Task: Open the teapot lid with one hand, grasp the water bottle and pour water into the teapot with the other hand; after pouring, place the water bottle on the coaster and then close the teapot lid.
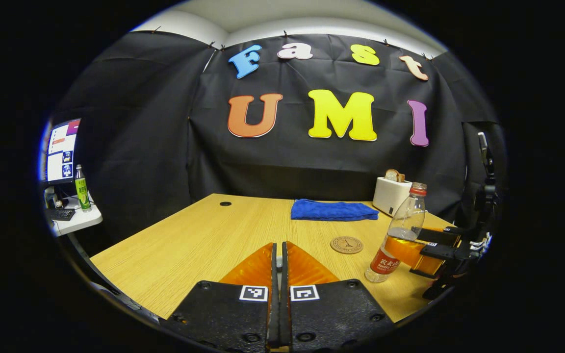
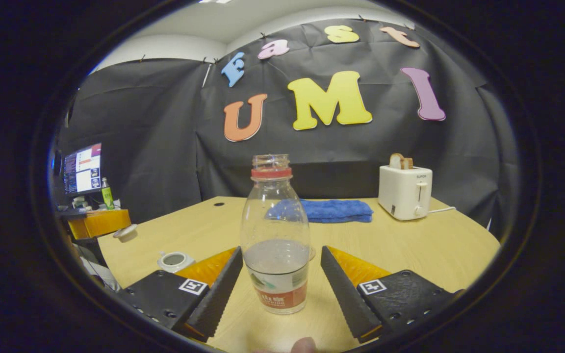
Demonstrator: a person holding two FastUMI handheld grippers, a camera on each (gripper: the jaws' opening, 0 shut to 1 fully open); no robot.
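right gripper (image 2: 278, 274) sits w/ jaws wide, one finger each side of the water bottle (image 2: 276, 235), not touching it yet. bottle stands upright on the bench (image 2: 449, 245), cap off, neck open, water approx. a third up. in the left gripper view the same bottle (image 1: 400, 235) is near the bench's right edge, w/ the right gripper (image 1: 412, 252) bracketing its lower half.

left gripper (image 1: 278, 260) has jaws narrow, pressed together w/ nothing visible between them, low over the near edge of the bench. coaster (image 1: 346, 244) lies flat just left of the bottle, towards the bench's middle, apart from it.

teapot (image 2: 174, 261) looks to be the small white pot at the bench's near left edge, top seems open; a pale round piece (image 2: 126, 232) farther along that left edge could be its lid, too small to be sure. so my read: step in hand = grasp bottle, pour not begun.

how to do it well:
- centre the bottle btw the fingers before closing, so both pads land on it together & it doesn't skid or tip.
- grip at label band/lower body, where it's stiffest; thin plastic will probably dent higher up.
- close gently but firm; open neck means a hard squeeze or jerk could slosh.
- lift straight up, keep upright til over the pot.

blue cloth (image 2: 331, 210) & toaster (image 2: 405, 190) sit by the far edge, well apart from the bottle.
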